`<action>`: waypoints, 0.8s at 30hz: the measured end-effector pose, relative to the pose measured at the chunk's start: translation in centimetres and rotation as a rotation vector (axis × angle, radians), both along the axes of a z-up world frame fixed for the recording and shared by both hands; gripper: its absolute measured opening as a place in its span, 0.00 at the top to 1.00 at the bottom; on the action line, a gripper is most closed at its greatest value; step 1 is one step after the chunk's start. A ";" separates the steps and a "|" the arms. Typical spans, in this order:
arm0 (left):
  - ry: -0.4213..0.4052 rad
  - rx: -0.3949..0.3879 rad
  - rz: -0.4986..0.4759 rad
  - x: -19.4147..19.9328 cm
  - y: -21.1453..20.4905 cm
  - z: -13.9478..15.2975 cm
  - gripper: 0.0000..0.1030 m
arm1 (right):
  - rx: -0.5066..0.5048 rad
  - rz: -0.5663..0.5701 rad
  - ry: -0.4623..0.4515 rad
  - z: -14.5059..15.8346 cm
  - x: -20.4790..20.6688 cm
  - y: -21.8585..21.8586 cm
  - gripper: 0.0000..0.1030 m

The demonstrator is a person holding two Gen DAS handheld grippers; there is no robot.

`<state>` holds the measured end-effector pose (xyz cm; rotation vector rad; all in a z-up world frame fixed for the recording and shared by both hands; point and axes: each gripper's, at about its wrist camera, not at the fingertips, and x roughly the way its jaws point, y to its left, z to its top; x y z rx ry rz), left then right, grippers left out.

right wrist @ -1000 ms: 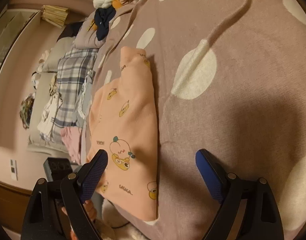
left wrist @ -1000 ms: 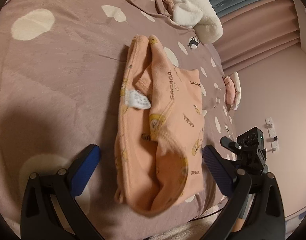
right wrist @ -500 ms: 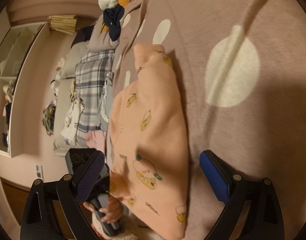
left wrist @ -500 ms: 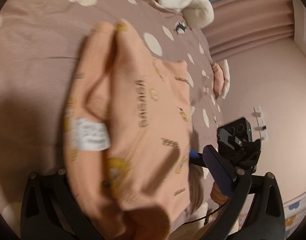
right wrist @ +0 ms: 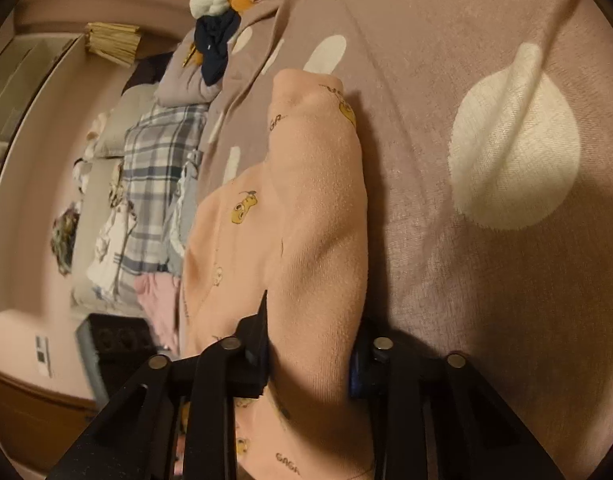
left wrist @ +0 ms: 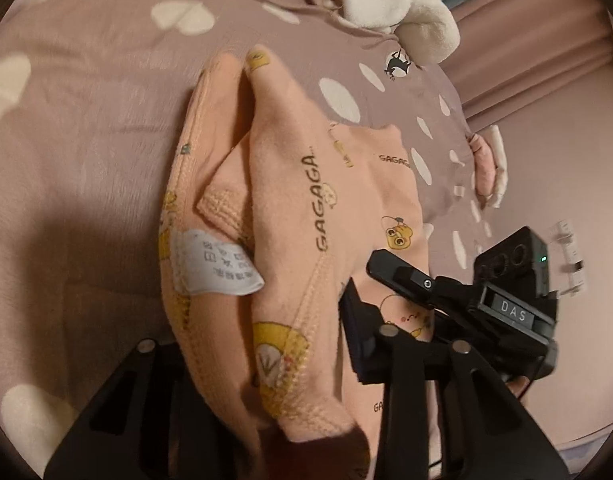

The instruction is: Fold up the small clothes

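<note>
Both claws closing on peach garment (left wrist: 306,208): left claw (left wrist: 266,368), right claw (right wrist: 310,356), fabric between jaws. Risk: bunched layers slip, fold skews on bed (right wrist: 466,60).

Dim, warm indoor light throughout. Heavy shadows pool on the bedspread (left wrist: 86,128) nearest the cameras. Fisheye bending curves the dark-vignetted edges; slight motion blur softens everything.

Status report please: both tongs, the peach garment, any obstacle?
Left tongs and right tongs closing on the peach garment. Garment on the bedspread. Nothing in the way.
</note>
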<state>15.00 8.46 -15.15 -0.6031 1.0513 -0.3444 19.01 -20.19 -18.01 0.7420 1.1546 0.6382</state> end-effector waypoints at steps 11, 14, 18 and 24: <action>-0.168 0.059 -0.008 -2.1 -1.5 6.1 0.75 | -0.076 0.015 -0.187 6.7 -1.4 -0.9 0.76; -0.210 0.061 -0.023 -2.2 -2.7 8.3 0.75 | -0.071 0.008 -0.230 8.4 -2.0 -1.7 0.76; -0.270 0.086 -0.046 -3.1 -4.7 10.7 0.75 | -0.079 -0.015 -0.288 10.8 -3.0 -3.2 0.76; -0.299 0.053 -0.094 -3.1 -7.7 12.4 0.75 | -0.106 -0.068 -0.321 13.1 -4.1 -5.5 0.76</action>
